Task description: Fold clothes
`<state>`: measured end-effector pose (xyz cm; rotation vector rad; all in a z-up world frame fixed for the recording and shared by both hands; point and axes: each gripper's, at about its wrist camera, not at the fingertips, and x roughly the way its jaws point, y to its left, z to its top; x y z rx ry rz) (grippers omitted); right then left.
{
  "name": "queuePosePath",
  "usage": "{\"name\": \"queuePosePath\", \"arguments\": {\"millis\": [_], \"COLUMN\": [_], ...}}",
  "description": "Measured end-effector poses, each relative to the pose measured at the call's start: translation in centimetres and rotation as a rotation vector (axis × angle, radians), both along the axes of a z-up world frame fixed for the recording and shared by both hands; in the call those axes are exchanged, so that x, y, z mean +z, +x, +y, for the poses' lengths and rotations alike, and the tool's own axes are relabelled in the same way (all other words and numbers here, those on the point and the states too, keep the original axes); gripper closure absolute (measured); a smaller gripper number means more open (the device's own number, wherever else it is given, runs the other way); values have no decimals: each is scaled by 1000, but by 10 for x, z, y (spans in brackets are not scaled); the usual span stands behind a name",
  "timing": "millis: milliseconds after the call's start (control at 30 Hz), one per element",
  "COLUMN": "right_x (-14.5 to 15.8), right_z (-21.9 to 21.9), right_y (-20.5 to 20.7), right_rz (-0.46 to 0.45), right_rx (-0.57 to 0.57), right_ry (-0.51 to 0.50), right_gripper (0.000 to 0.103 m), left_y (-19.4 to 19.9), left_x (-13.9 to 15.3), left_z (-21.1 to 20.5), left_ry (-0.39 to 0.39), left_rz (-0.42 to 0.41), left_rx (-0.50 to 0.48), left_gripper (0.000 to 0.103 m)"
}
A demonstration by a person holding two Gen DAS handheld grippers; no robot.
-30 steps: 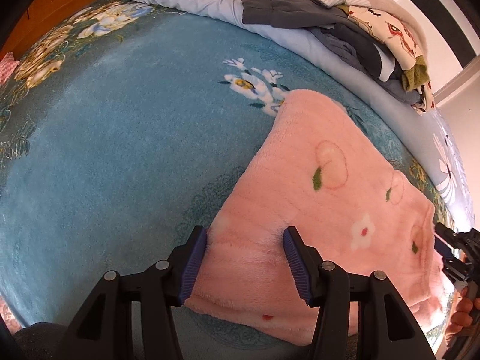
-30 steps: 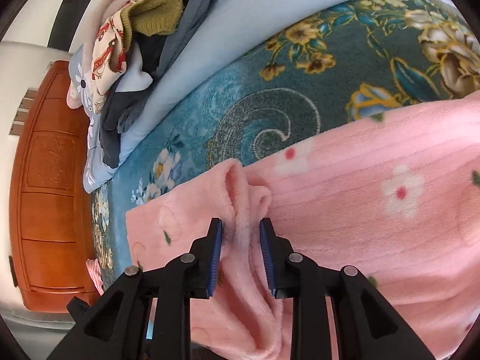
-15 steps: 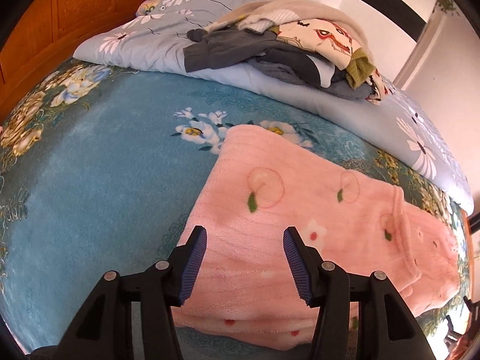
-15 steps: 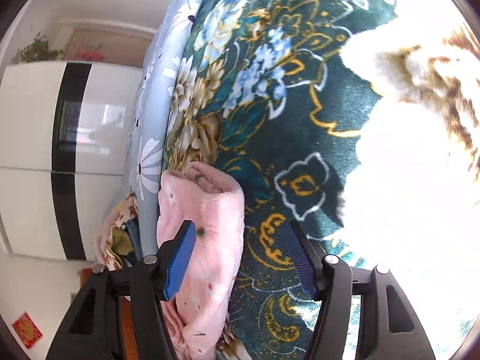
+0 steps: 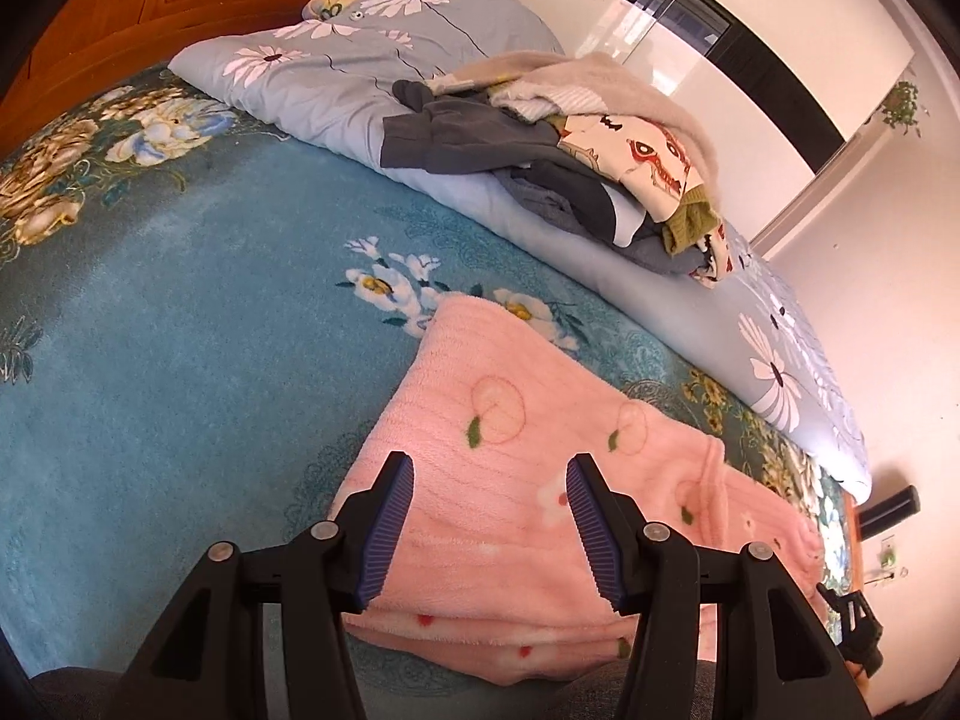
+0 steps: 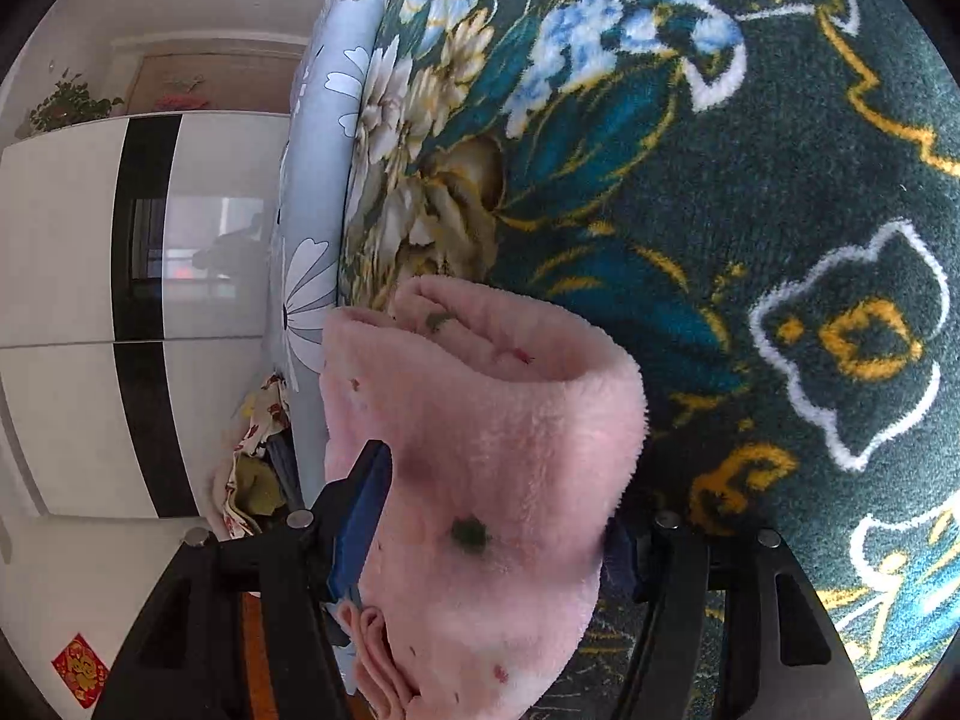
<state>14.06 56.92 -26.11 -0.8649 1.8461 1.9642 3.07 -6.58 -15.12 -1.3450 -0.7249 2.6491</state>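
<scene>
**Pink garment mid-fold on the bed**

You held your left gripper (image 5: pixel 489 531) above the near edge of the pink garment (image 5: pixel 540 456), its 2 fingers spread and gripping nothing. Your right gripper (image 6: pixel 498 531) had its fingers spread around a bunched end of that garment, cloth between them, not clearly pinched. The garment lay on the blue floral bedspread (image 5: pixel 180 330), its long axis running from near left toward far right, roughly parallel to the quilt (image 5: pixel 336 78). The next move likely called for closing on that end and carrying it over.
</scene>
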Motion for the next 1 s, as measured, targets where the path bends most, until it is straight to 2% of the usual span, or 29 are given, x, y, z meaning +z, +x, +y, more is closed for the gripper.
{"name": "queuePosePath", "arguments": {"millis": [33, 100, 133, 267, 400, 500, 600, 700, 767, 867, 1000], "right_x": [3, 12, 20, 76, 142, 181, 201, 207, 199, 172, 129], "right_z": [-2, -6, -8, -38, -98, -161, -237, -321, -374, -441, -494], "right_y": [-5, -14, -19, -49, -90, -124, -160, -185, -196, -203, -199], "right_rz": [-14, -33, -36, -1, 87, 157, 194, 205, 193, 123, 11], "right_rx": [12, 38, 53, 194, 356, 473, 603, 752, 855, 994, 1145], "right_ry": [11, 28, 48, 201, 317, 389, 435, 488, 515, 529, 583], "right_gripper": [40, 72, 76, 79, 80, 80, 80, 80, 80, 80, 79], "left_y": [0, 0, 0, -1, 0, 1, 5, 10, 12, 12, 11], "left_x": [2, 2, 2, 1, -2, -6, -9, -12, -14, -18, -23], "left_z": [-2, -8, -11, -21, -38, -56, -73, -85, -90, -95, -100], "left_ry": [0, 17, 27, 65, 131, 200, 268, 314, 335, 366, 415], "left_rz": [7, 8, 8, 19, 28, 31, 44, 57, 57, 56, 46], "left_rx": [9, 23, 30, 50, 102, 157, 208, 258, 280, 286, 294], "left_gripper": [46, 46, 45, 45, 45, 44, 44, 43, 43, 43, 43]}}
